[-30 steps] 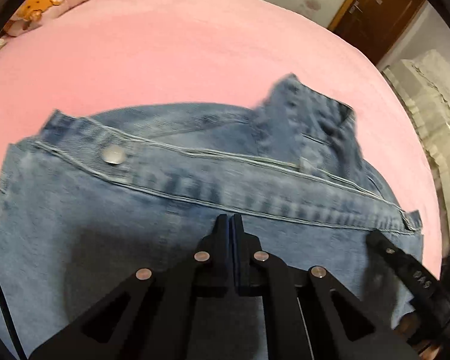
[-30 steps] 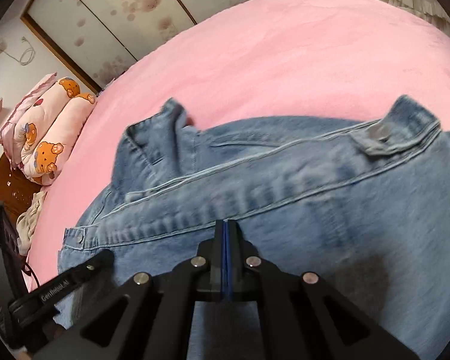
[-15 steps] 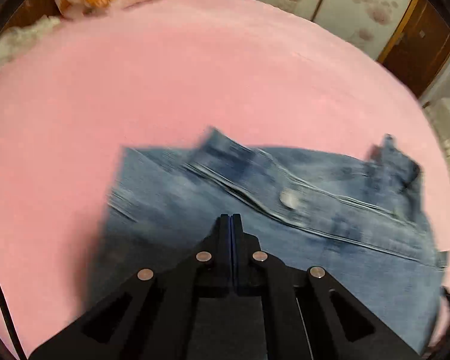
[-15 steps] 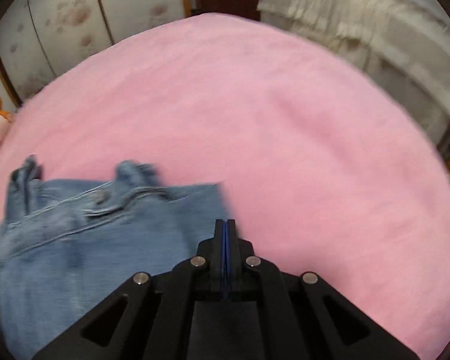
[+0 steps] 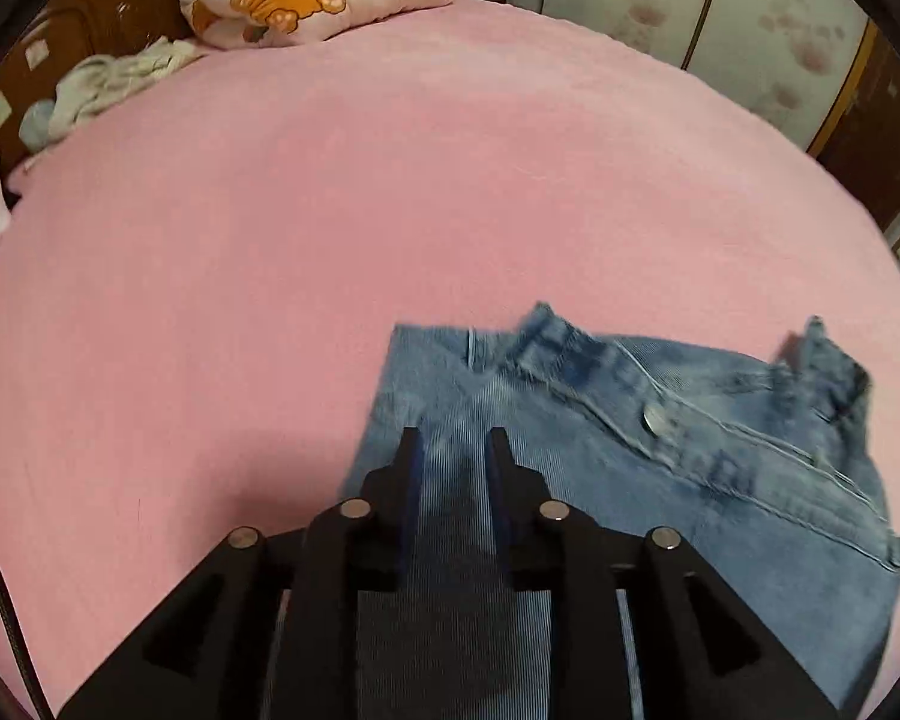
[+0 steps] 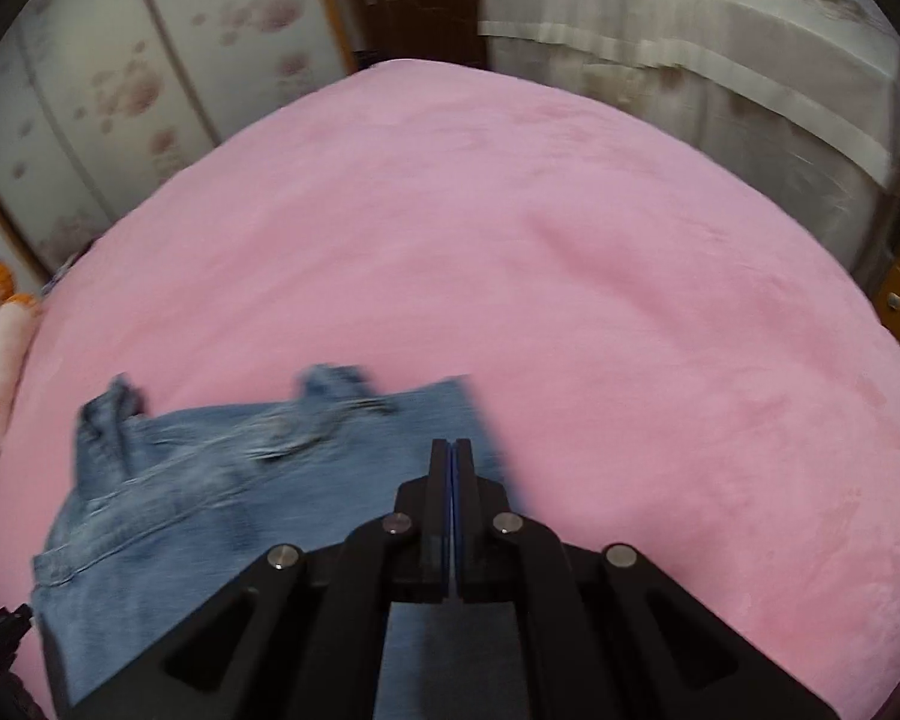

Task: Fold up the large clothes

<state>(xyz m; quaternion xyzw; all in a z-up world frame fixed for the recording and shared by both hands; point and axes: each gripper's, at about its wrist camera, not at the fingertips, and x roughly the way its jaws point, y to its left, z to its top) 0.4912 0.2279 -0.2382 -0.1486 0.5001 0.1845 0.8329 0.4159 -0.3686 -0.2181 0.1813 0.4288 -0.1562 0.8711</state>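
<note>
One pair of jeans [image 5: 660, 480] is blurring before us, its lower part cut off; we are spreading our left gripper [image 5: 450, 450] and pressing our right gripper [image 6: 453, 456] together, whether on denim we cannot tell.

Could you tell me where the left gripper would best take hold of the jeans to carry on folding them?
Probably the free corner of the jeans on the pink blanket, just ahead of the open left gripper. That edge lies flat and straight with nothing beside it, so coming in low from the near side should let the fingers straddle it. The right gripper looks shut.
</note>
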